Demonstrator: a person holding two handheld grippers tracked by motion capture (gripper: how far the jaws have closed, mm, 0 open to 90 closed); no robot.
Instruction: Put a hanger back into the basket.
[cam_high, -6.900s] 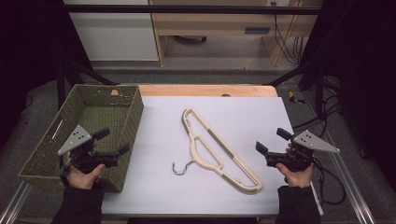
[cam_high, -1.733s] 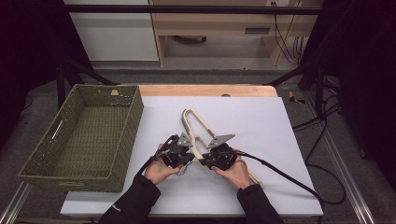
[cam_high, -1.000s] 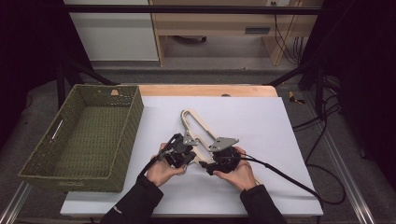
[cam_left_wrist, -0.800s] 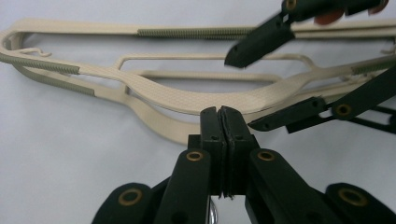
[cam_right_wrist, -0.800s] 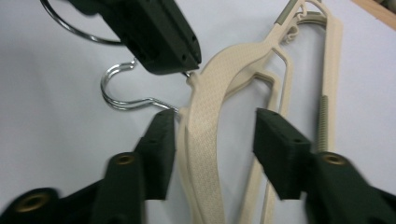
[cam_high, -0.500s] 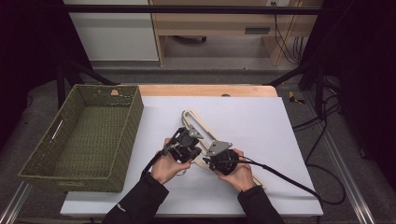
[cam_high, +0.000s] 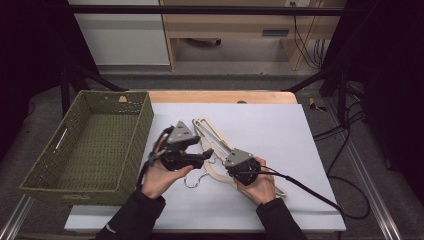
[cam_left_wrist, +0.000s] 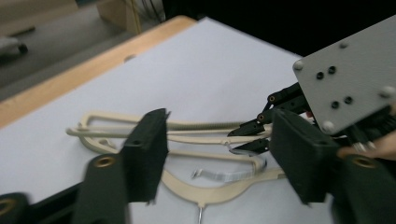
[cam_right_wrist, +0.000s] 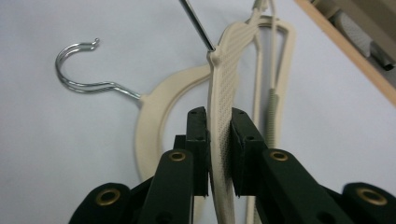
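From the high view, two cream plastic hangers (cam_high: 220, 150) lie stacked near the middle of the white table (cam_high: 300, 145), well apart from the inside of the green wicker basket (cam_high: 90, 145) at the left, whose bottom is bare; the likely job of getting a hanger off the pile and into that basket has a grip made but no carry yet. The left gripper (cam_high: 206, 156) hovers over the hangers with its jaws apart and nothing between them, having just been opening, while the right gripper (cam_high: 227, 167) sits low on the pile, its jaws having just been closing. In the left gripper view, the two black jaws stand wide with only table and hangers (cam_left_wrist: 187, 154) beyond them, and the right gripper (cam_left_wrist: 247, 137) is seen farther off with its tips pinched at a hanger arm; motion blur softens the near jaws. In the right gripper view, the jaws are clamped on the ribbed arm of the upper hanger (cam_right_wrist: 219, 126), which stands on edge between the pads, while the lower hanger's wire hook (cam_right_wrist: 79, 65) lies flat on the table. How far the gripped hanger has come off the table is hard to make out, and the upper hanger's own hook is cut off at the top edge.
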